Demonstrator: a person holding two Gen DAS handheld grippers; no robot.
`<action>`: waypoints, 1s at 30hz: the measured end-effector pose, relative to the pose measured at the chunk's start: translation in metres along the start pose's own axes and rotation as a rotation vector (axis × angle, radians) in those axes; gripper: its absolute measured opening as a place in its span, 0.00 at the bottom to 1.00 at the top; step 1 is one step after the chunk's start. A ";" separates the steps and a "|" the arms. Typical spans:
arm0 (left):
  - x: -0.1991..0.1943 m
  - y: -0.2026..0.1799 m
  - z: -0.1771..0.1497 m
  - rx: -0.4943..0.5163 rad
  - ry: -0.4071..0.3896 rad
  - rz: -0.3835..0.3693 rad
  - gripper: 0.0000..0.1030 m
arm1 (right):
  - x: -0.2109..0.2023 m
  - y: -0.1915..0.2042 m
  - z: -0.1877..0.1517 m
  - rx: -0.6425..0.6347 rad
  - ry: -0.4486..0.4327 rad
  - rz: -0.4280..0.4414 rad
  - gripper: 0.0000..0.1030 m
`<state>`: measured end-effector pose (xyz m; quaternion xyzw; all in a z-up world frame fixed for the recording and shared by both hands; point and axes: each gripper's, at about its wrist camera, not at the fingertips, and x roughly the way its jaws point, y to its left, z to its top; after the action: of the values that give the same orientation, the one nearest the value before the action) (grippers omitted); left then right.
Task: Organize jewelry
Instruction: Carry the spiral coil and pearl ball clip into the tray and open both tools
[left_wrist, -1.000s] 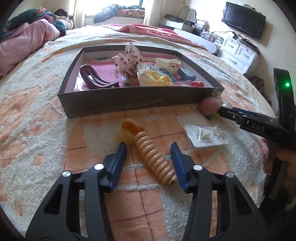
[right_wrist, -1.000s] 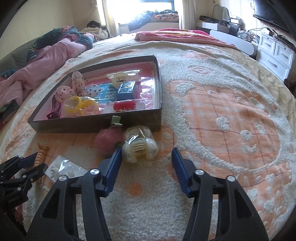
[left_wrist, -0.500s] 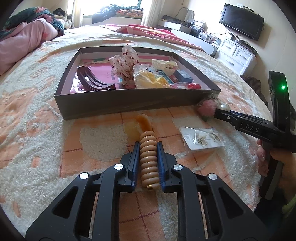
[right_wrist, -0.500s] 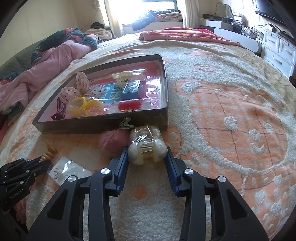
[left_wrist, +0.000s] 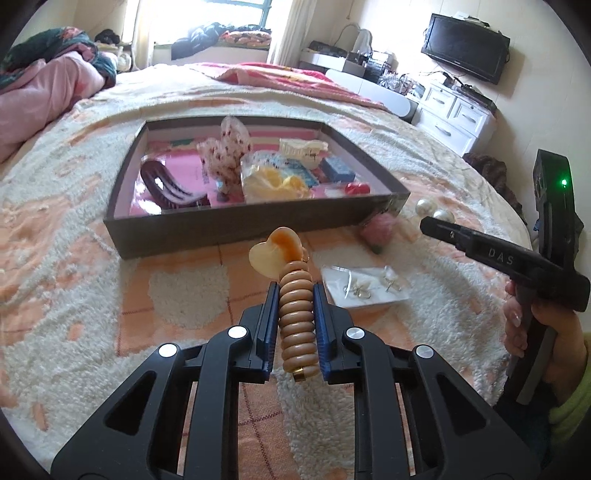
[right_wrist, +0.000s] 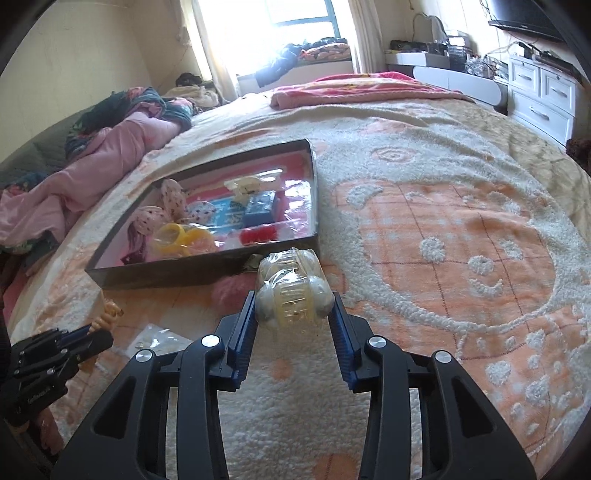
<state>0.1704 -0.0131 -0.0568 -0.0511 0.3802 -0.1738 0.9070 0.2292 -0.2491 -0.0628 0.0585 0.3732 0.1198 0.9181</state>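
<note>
Bedroom scene, everything's laid out on a bed with a fuzzy cream and orange blanket (right_wrist: 461, 236), nubby loops with a grid pattern in the orange patches. Pink bedding (left_wrist: 40, 92) is heaped at the upper left of the left view, a dark TV (left_wrist: 466, 47) and white drawers (left_wrist: 456, 120) at upper right.

Mid-frame sits a shallow grey cardboard box (left_wrist: 236, 227) with a pink bottom. Inside it: a dark maroon hair claw clip (left_wrist: 168, 184), spotted fabric scrunchies (left_wrist: 225, 151), something yellow in clear plastic (left_wrist: 273, 181), a small blue box (left_wrist: 336, 168) and a red bit (left_wrist: 357, 188).

Left claw (left_wrist: 295, 314) is clamped on a tan spiral hair tie (left_wrist: 296, 325), ribbed like a phone cord, with a glossy amber heart (left_wrist: 277, 251) at its far end. It's just in front of the box's near wall.

Right claw (right_wrist: 293, 315) is squeezing a cream hair clip wrapped in crinkly clear plastic (right_wrist: 291, 291), right by the box's near right corner.

On the blanket between them: a fluffy pink pom-pom (left_wrist: 378, 230) and a flat clear packet of small metal earrings (left_wrist: 365, 288), both near the box, not blocking either claw.
</note>
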 end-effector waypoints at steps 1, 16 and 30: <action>-0.003 0.000 0.003 0.002 -0.010 0.002 0.11 | -0.001 0.002 0.000 -0.005 0.001 0.005 0.35; -0.018 0.022 0.033 -0.030 -0.095 0.056 0.11 | -0.012 0.051 0.015 -0.096 -0.027 0.106 0.35; -0.012 0.047 0.066 -0.052 -0.141 0.097 0.11 | 0.000 0.068 0.046 -0.111 -0.058 0.118 0.35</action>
<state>0.2223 0.0324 -0.0125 -0.0682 0.3218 -0.1154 0.9373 0.2495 -0.1844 -0.0163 0.0326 0.3352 0.1925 0.9217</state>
